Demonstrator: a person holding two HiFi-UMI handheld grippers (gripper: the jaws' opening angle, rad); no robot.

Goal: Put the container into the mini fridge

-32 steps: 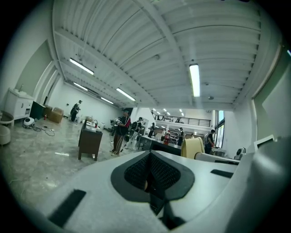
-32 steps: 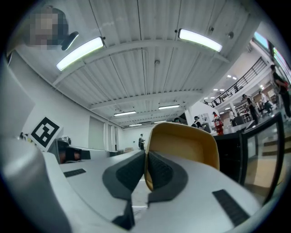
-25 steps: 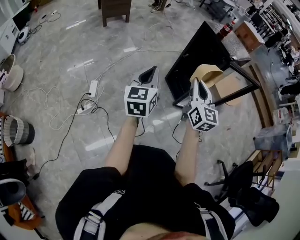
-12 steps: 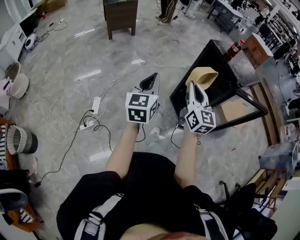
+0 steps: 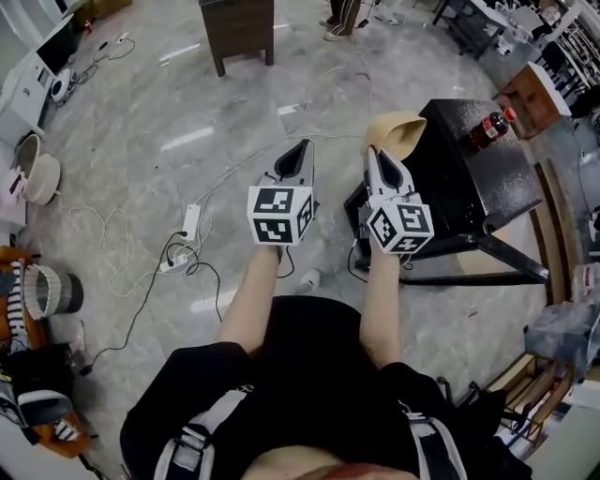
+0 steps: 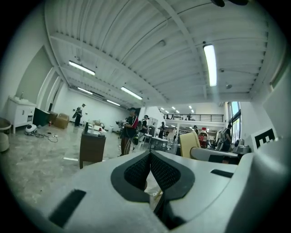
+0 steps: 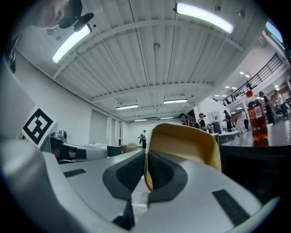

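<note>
1. While both forearms reach out over the grey floor (image 5: 122,141), the left tongs (image 5: 298,159) are pressed together on nothing, their pads meeting at the tip.
2. Just beside them, the right tongs (image 7: 146,159) pinch one wall of the container (image 7: 186,143). It is a tan, thin-walled tub held in the air, with the wall standing between the two pads.
3. As a one-sided pinch holds it up, the tub is probably light and empty. Its thin wall looks somewhat springy, so a hard squeeze could bend it. A smooth side could also slip or swing about the pinch. The wall near the rim seems a fair place to hold, and a deeper bite would be steadier.
4. Beyond the tub stands a black worktop (image 5: 469,187) with a cola bottle (image 5: 489,127) upright on it.
5. Farther off, a power strip (image 5: 187,223) and cables lie on the floor, and a dark wooden cabinet (image 5: 239,23) stands beyond them. I cannot pick out the mini fridge, so placing is not yet begun.
</note>
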